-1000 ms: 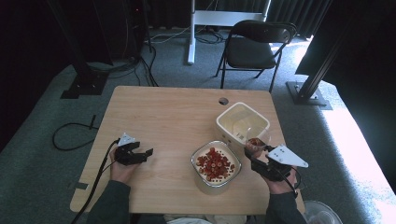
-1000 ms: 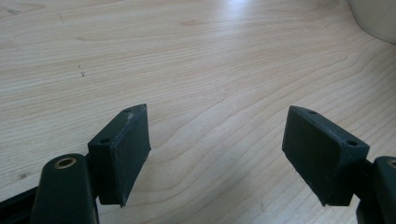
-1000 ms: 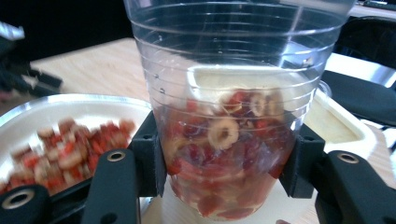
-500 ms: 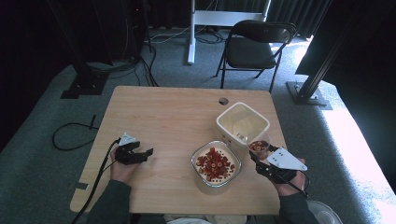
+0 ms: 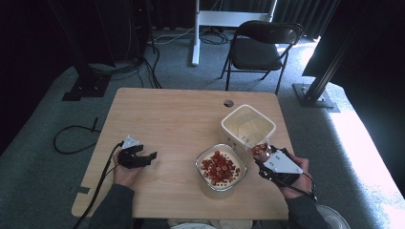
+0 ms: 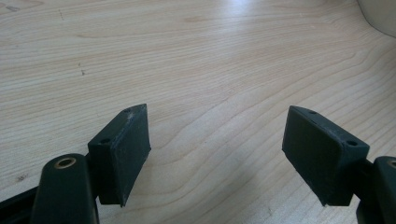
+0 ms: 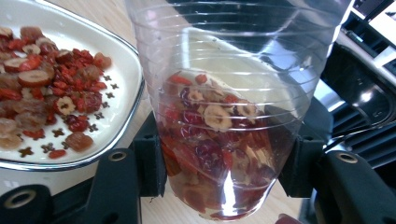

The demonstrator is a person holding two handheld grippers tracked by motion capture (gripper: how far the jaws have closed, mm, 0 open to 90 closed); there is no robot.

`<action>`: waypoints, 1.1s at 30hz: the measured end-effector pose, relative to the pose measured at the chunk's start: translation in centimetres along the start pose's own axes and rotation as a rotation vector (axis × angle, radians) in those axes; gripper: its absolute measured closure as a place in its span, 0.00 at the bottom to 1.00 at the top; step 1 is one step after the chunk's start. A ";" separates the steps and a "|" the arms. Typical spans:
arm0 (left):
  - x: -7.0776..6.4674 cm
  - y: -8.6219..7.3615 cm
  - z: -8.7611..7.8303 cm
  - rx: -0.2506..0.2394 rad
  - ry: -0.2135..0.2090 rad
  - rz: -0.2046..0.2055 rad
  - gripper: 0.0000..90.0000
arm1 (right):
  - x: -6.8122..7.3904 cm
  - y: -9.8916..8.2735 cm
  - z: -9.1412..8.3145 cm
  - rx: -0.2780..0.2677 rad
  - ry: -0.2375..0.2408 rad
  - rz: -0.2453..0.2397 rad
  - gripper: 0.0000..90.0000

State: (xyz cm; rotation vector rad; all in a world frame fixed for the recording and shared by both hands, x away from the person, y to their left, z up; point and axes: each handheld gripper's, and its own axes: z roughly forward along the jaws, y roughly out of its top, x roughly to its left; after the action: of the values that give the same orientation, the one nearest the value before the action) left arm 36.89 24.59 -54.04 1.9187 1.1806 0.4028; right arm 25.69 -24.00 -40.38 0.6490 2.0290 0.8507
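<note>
Gripping clear plastic cup [image 7: 219, 116] of dried fruit, right gripper [image 5: 265, 161] is clenching it just beside bowl [image 5: 237, 180]. Should be keeping squeeze gentle, tilting slowly over bowl. Left gripper [image 5: 143, 157] is resting released on table [image 5: 172, 114].

Clear ribbed plastic cup [image 7: 224, 116], glossy white bowl [image 7: 112, 116], matt wood table [image 6: 196, 60]

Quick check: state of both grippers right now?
Left gripper: open, nothing between the jaws, over bare table.
Right gripper: shut on a clear plastic cup of dried fruit.
</note>
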 end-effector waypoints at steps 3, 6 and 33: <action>0.0 0.0 0.0 0.000 -0.001 0.000 0.26 | 0.1 0.5 0.0 0.020 -0.013 -0.060 0.50; 0.0 0.0 0.0 0.000 -0.002 -0.001 0.27 | 0.2 0.8 0.0 0.035 -0.028 -0.101 0.50; 0.0 0.0 0.0 -0.002 -0.005 0.000 0.27 | 4.5 3.4 2.1 0.274 -0.252 -0.796 0.49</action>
State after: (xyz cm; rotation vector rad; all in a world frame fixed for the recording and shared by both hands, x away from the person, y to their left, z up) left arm 36.87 24.60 -54.04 1.9166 1.1768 0.3983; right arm 25.58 -18.00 -40.90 0.0433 1.9359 0.0213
